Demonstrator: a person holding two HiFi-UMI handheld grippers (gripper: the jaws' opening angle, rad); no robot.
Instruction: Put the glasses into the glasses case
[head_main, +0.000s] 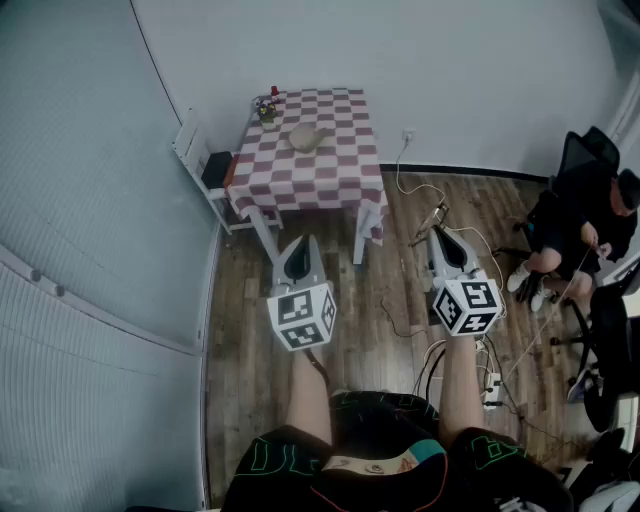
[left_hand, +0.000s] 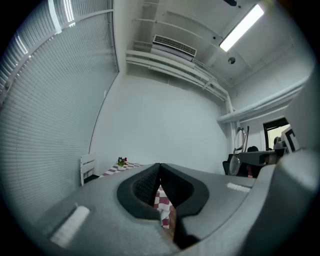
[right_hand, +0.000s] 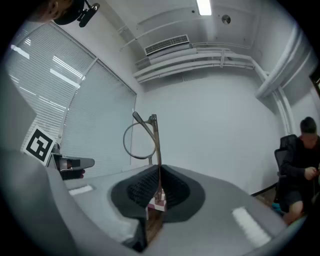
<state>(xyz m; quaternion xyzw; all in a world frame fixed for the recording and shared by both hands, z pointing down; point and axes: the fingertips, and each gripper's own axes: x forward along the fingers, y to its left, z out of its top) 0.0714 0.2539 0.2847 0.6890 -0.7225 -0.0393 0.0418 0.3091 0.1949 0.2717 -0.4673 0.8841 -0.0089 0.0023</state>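
Glasses (right_hand: 157, 145) gripped by the right gripper (right_hand: 159, 172)
One temple is clamped between its fingers, the lens raised above their tips; the fingers of the left gripper (left_hand: 160, 169) are pressed together.

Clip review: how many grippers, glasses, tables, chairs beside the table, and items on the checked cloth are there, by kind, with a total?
grippers: 2 (left gripper, right gripper)
glasses: 1, clamped in the right gripper
table: 1
white chair: 1
items on the cloth: 2 (flower pot, beige rounded item)
Total: 7
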